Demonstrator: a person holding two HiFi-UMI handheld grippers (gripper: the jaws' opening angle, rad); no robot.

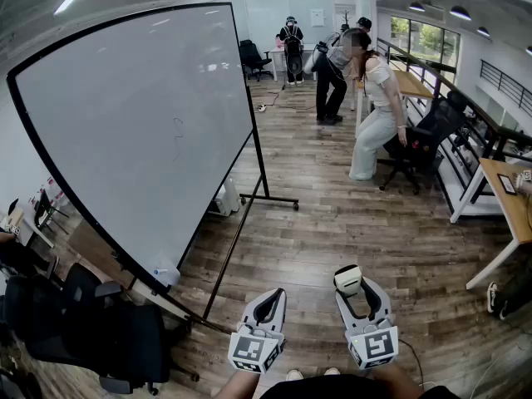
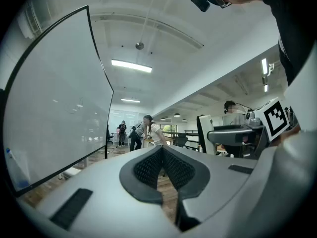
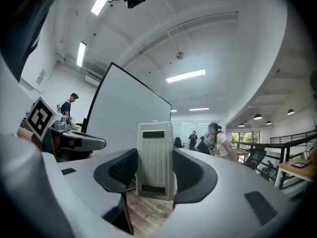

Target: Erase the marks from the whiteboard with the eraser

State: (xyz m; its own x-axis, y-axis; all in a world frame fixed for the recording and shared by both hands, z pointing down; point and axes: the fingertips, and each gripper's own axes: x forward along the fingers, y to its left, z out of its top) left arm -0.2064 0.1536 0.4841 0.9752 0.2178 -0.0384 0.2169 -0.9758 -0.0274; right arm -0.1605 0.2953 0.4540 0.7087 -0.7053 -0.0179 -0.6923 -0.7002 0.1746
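Well, from the head view the whiteboard (image 1: 125,131) stands on its wheeled frame off to the left, with a faint mark (image 1: 177,127) near its middle. Both claws sit low over the wooden floor (image 1: 332,223), well apart from the board. The left claw (image 1: 268,304) carries nothing. The right claw (image 1: 362,293) has the pale eraser (image 1: 347,278) at its tip, pointing forward. Black chairs (image 1: 91,331) crowd the board's near corner, and a person in white (image 1: 378,119) bends beside a bench (image 1: 416,81) farther off.

From the left gripper view, the left claw (image 2: 162,155) is pressed together on nothing, and the whiteboard (image 2: 54,98) fills the left side.

From the right gripper view, the right claw (image 3: 155,175) pinches the eraser (image 3: 155,148). Its long axis runs out along the jaws, its ribbed back faces the camera, and the whiteboard (image 3: 129,118) rises behind it.
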